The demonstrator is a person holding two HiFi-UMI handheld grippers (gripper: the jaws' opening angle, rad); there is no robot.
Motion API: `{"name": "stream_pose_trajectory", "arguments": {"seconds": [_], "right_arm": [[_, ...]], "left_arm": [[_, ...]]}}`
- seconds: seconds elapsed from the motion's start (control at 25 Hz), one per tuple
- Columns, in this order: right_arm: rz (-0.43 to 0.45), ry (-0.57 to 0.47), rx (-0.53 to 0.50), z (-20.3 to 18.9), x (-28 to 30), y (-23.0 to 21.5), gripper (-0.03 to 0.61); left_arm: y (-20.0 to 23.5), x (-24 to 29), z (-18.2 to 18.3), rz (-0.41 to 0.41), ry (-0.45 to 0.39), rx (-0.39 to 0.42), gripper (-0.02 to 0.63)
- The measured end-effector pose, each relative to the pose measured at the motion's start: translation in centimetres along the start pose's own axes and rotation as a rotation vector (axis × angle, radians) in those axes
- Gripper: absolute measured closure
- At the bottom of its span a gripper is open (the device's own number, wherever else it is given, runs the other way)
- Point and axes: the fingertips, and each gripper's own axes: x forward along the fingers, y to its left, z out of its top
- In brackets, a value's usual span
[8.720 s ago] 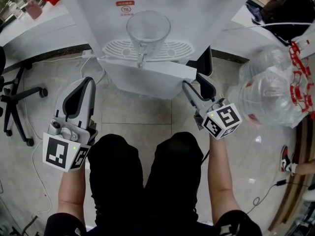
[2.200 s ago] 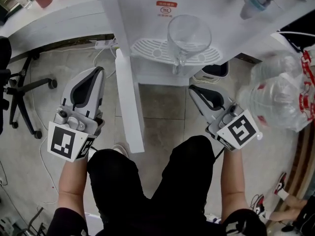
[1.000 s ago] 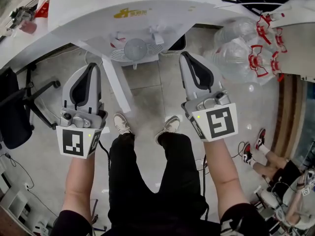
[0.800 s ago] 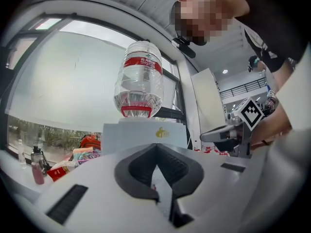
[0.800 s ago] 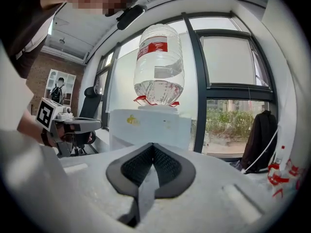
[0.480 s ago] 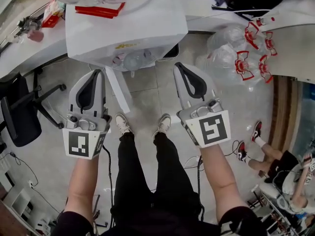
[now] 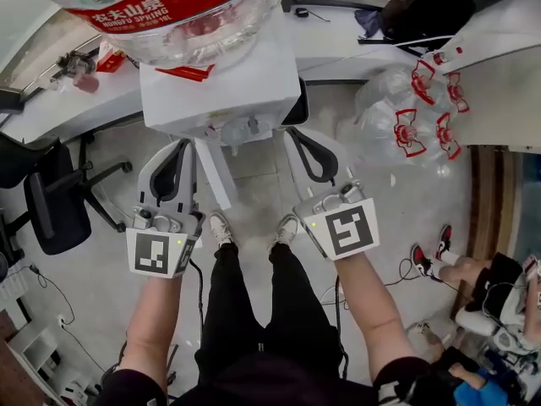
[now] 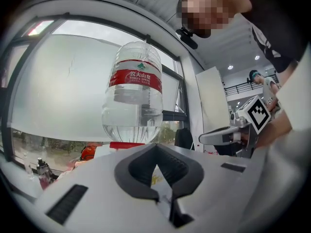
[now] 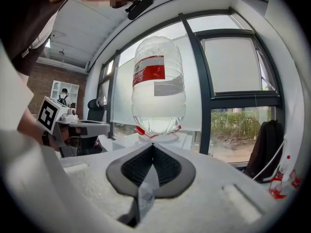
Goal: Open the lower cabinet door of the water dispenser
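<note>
Both grippers have risen since the frame half a second earlier, and the head view now takes in the red label of the bottle on top of the dispenser.

The left gripper's point(image 7: 183, 147) jaws are clenched together with nothing between them; its own view shows the dark pads point(image 8: 167, 166) meeting at the tip. The right gripper point(image 7: 295, 137) is likewise closed and empty, its ribbed pads point(image 9: 163, 166) pressed against each other. Both point level toward the dispenser, side by side and apart from it.

Between the two grippers, nearer the left one and at about three o'clock from its tip in the head view, the white lower cabinet door point(image 7: 215, 174) stands swung open. It is seen edge-on, reaching out toward the person's light shoes point(image 7: 221, 227) at six o'clock. Neither gripper touches it.

At twelve o'clock from the grippers rises the white box-shaped water dispenser point(image 7: 228, 83), with the large clear plastic water bottle with a red label point(image 7: 161, 7) upended on top. Each gripper view shows that bottle straight ahead.

A black office chair point(image 7: 55, 210) stands on the floor at nine o'clock. A cluster of empty clear bottles with red handles point(image 7: 406, 117) lies at two o'clock.
</note>
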Motion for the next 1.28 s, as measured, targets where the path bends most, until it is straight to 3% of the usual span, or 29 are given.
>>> {"name": "stream_pose_trajectory", "arguments": {"seconds": [0.2, 0.4, 0.64, 0.72, 0.8, 1.12, 1.28], "right_arm": [[0.054, -0.023, -0.027, 3.5, 0.3, 1.4, 0.574], [0.078, 0.08, -0.041, 5.3, -0.6, 2.0, 0.574], [0.089, -0.07, -0.053, 12.5, -1.3, 2.1, 0.574], [0.074, -0.012, -0.062, 12.8, -2.3, 1.5, 0.574], [0.06, 0.02, -0.07, 13.3, -3.1, 0.9, 0.574], [0.039, -0.015, -0.027, 15.7, -4.2, -0.3, 0.574], [0.057, -0.037, 0.008, 17.3, -4.3, 0.0, 0.574]], "left_arm": [[0.3, 0.0, 4.0, 0.021, -0.019, -0.007, 0.606], [0.1, -0.7, 9.1, 0.021, -0.057, 0.016, 0.606], [0.3, -0.9, 12.8, 0.01, -0.043, -0.011, 0.606], [-0.1, -1.0, 14.2, 0.0, -0.043, -0.039, 0.606], [-0.2, -1.3, 15.1, -0.007, -0.04, -0.016, 0.606], [-1.7, -2.3, 21.5, -0.043, -0.123, 0.018, 0.606], [-1.5, -3.5, 22.5, -0.022, -0.084, 0.05, 0.606]]}}
